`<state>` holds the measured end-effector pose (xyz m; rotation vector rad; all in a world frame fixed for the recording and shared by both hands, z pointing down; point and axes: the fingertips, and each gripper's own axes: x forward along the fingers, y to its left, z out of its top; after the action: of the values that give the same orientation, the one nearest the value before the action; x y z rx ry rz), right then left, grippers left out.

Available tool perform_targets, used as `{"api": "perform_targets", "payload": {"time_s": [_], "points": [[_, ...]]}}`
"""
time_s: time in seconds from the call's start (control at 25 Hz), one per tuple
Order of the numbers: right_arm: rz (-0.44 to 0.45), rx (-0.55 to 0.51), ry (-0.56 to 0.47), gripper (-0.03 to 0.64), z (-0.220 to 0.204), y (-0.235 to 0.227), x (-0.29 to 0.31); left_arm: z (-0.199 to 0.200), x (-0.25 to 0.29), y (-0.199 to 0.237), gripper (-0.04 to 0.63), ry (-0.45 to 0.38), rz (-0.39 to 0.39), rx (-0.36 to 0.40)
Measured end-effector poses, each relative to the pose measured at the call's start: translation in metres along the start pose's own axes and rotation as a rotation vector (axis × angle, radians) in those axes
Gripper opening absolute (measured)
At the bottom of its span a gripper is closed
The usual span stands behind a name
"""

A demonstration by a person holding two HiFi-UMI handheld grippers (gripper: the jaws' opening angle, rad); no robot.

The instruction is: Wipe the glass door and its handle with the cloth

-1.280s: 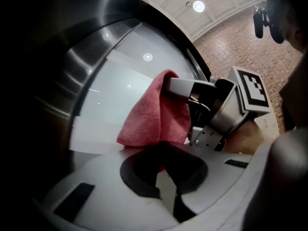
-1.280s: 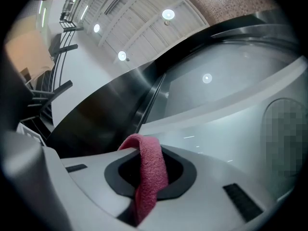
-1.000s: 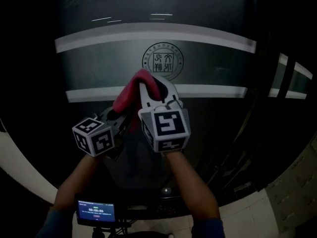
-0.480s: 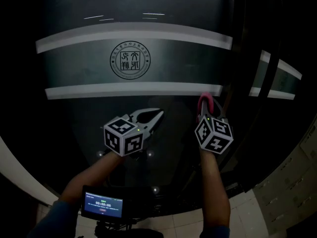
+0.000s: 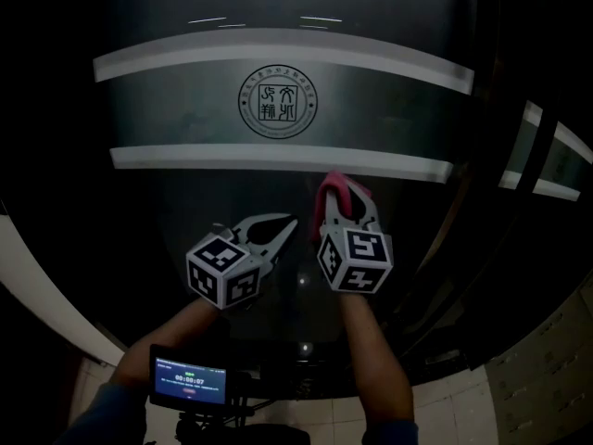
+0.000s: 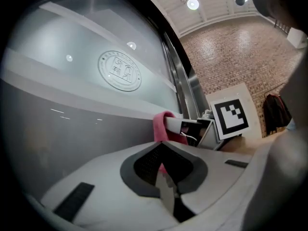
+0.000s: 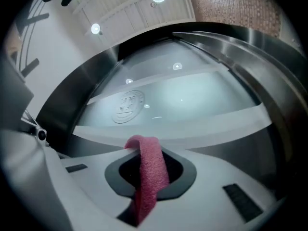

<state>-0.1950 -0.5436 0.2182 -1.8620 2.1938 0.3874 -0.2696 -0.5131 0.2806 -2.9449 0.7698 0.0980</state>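
Note:
The dark glass door (image 5: 278,54) fills the head view, crossed by two frosted stripes with a round seal (image 5: 277,103) between them. My right gripper (image 5: 341,204) is shut on a pink cloth (image 5: 338,188), whose end sits at the glass just below the lower stripe. In the right gripper view the cloth (image 7: 149,170) hangs out between the jaws of the right gripper (image 7: 147,150). My left gripper (image 5: 291,222) hovers just left of it, shut with nothing held. The left gripper view shows the left gripper (image 6: 161,147) and the cloth (image 6: 162,126) beyond it. No handle is clearly seen.
A metal door frame (image 5: 459,202) runs along the right side of the glass. A small lit screen (image 5: 188,385) sits near my body at the bottom. Pale floor tiles (image 5: 547,360) show at lower right. A brick wall (image 6: 226,57) lies beyond the frame.
A second ago both grippers were together under the seal with the cloth. The right gripper then swept right with it and has now come partway back left. The left gripper stays low, shut.

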Motion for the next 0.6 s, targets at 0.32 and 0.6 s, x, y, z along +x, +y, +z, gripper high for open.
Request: {"api": "perform_targets", "payload": {"time_s": [0.32, 0.6], "points": [[0.230, 0.086, -0.004, 0.026, -0.025, 0.186, 0.061, -0.013, -0.126, 0.103, 0.018, 0.029, 0.225, -0.008], [0.415, 0.133, 0.018, 0.026, -0.044, 0.340, 0.100, -0.011, -0.233, 0.177, 0.017, 0.038, 0.390, 0.000]]}}
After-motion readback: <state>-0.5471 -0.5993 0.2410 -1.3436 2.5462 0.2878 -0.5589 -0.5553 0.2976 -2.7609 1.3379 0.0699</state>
